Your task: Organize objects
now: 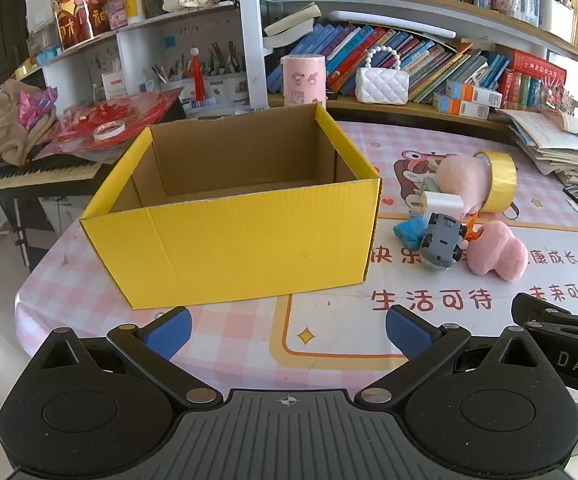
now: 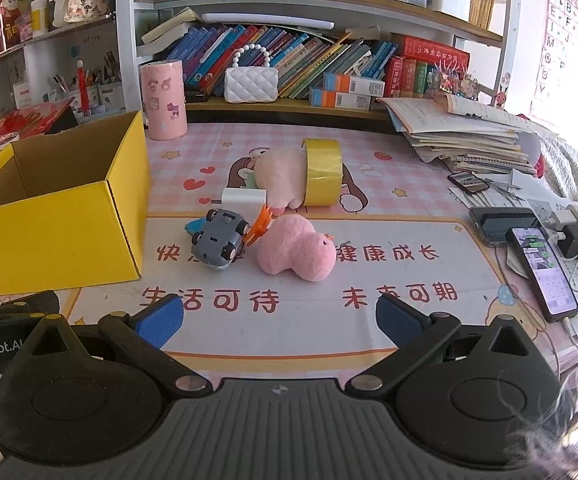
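The surface (image 1: 225,344) wears a pink checked mat printed with cartoon figures and red Chinese characters, and it runs back to a bookshelf (image 2: 329,4) packed with books. On its left side stands the yellow corrugated cardboard box (image 1: 229,248), open at the top, with nothing visible on the part of its brown inside that shows. To the right of the box, apart from it, lies a loose cluster of small things. At the back of the cluster a roll of yellow tape (image 2: 323,170) stands on edge, with a pale pink plush toy (image 2: 279,178) lying against it. A second, brighter pink plush toy (image 2: 299,250) lies nearest the cameras. A grey toy car (image 2: 219,242) lies overturned, wheels up, just left of that plush, with an orange plastic piece (image 2: 259,224) between them. A white charger plug (image 2: 243,198) sits behind the car, touching the pale plush, and a blue object (image 1: 409,232) peeks out beside the car; I cannot tell what it is.

The left gripper (image 1: 289,332) hovers low in front of the box, its blue-padded fingers (image 1: 171,330) spread wide and holding nothing. The right gripper (image 2: 279,322) faces the cluster from the near edge, its fingers (image 2: 397,322) likewise spread wide and empty.
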Tool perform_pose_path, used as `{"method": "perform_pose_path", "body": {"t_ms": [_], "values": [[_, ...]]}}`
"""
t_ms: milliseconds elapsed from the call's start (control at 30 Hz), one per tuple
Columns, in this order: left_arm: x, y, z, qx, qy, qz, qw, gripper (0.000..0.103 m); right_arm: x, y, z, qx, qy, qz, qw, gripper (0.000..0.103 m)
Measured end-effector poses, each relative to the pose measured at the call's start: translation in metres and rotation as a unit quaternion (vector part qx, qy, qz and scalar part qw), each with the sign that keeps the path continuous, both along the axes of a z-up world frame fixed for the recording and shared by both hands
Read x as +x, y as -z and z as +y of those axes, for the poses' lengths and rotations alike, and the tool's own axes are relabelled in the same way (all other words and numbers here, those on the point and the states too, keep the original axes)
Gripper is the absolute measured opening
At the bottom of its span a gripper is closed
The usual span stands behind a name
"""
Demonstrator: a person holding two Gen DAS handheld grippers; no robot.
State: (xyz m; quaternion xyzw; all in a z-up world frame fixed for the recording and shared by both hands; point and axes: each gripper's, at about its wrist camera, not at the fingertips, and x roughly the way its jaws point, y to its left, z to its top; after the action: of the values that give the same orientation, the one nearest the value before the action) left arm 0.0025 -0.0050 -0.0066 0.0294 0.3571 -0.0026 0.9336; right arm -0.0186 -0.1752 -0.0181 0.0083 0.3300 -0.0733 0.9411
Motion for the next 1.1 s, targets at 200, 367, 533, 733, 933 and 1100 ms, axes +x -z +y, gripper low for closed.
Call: {"method": "perform_pose_path", "body": {"t_ms": [200, 367, 533, 733, 933, 1100], "values": [[0.0008, 0.0007, 0.0008, -0.002, 0.0, 0.004, 1.0, 0.103, 0.0021, -0.0003, -0.0007, 0.006, -0.001, 0.001, 1.0, 0.103], [0.0025, 0.0013, 0.0022, -0.002, 0.0, 0.008, 1.0, 0.103, 0.0022, -0.0002, -0.0004, 0.005, 0.0, 0.002, 1.0, 0.103], [0.0027, 0.001, 0.0021, -0.002, 0.001, 0.008, 1.0, 0.103, 0.0029, -0.0001, -0.0003, 0.005, 0.0, 0.002, 1.0, 0.103], [0.0029, 0.001, 0.0027, -0.002, -0.001, 0.009, 1.0, 0.103, 0.0029, -0.0001, -0.0003, 0.005, 0.0, 0.003, 1.0, 0.103], [0.0028, -0.0009, 0.0046, -0.007, 0.004, 0.005, 1.0, 0.103, 0.0034, 0.0003, 0.0003, 0.005, 0.0, 0.002, 1.0, 0.103], [0.0027, -0.0023, 0.0053, -0.008, 0.005, 0.002, 0.9999, 0.103, 0.0034, 0.0006, 0.0005, 0.005, 0.001, -0.002, 1.0, 0.103]]}}
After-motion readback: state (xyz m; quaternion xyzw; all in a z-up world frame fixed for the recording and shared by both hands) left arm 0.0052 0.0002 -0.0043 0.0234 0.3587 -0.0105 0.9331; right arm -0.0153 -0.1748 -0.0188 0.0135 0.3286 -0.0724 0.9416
